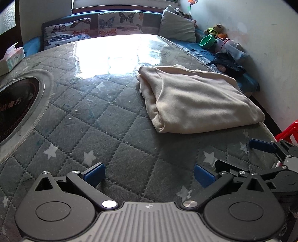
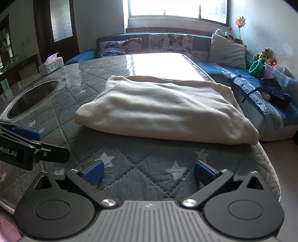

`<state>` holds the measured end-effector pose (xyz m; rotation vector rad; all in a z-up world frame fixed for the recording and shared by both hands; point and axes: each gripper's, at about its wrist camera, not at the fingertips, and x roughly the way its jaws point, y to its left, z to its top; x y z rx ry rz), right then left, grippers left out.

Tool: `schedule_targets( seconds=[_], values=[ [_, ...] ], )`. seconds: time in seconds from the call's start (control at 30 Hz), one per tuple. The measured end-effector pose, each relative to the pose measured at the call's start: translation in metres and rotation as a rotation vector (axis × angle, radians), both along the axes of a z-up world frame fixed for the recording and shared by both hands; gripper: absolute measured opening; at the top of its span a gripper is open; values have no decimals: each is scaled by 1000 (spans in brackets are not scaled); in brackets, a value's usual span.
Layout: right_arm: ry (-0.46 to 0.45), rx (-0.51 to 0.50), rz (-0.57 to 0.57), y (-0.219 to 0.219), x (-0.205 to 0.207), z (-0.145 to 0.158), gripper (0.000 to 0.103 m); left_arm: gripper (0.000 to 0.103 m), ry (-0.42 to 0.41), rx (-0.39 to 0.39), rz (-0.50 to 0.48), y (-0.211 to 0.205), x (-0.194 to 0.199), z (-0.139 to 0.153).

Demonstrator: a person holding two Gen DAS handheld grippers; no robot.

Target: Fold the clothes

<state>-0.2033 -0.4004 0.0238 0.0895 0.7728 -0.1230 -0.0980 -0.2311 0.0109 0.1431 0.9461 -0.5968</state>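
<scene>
- Blue pads are seen on both fingers of the left tool (image 1: pixel 150 176), which are spread wide apart with nothing held between them; only the quilted cover lies below.
- The right tool (image 2: pixel 149 173) is likewise held wide open and empty, its blue pads (image 2: pixel 93 172) set well apart over the star-printed cover.
- In the left wrist view, the right tool (image 1: pixel 268 149) is seen at the right edge, just beside the left one; in the right wrist view, the left tool (image 2: pixel 26 137) shows at the left edge.
- Both tools are held above the near end of the desk (image 1: pixel 78 119), which is covered by a grey quilted cloth with white stars under a clear glossy sheet.
- A folded cream garment (image 2: pixel 163 109) is laid flat on the desk, ahead of the right tool and to the right of the left tool, apart from both; its right edge lies close to the desk's right side.
- A round dark inset (image 1: pixel 16 108) is set into the desk on the left, and a tissue box (image 2: pixel 51 65) stands beyond it.
- Beyond and to the right of the desk, a blue sofa (image 2: pixel 260 96) is seen with butterfly cushions (image 2: pixel 167 43), a grey pillow (image 2: pixel 227 51), a green bowl (image 2: pixel 256 68) and a dark garment (image 2: pixel 275 93).
- Bright glare from a window (image 2: pixel 177 8) is thrown over the far end of the desk.
</scene>
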Motion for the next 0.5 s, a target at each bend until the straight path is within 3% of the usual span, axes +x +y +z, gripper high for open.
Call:
schedule_targets(
  seconds=[0.5],
  values=[
    [3, 0, 6, -1, 1, 0, 103, 103, 1, 14, 3, -2, 1, 0]
  ],
)
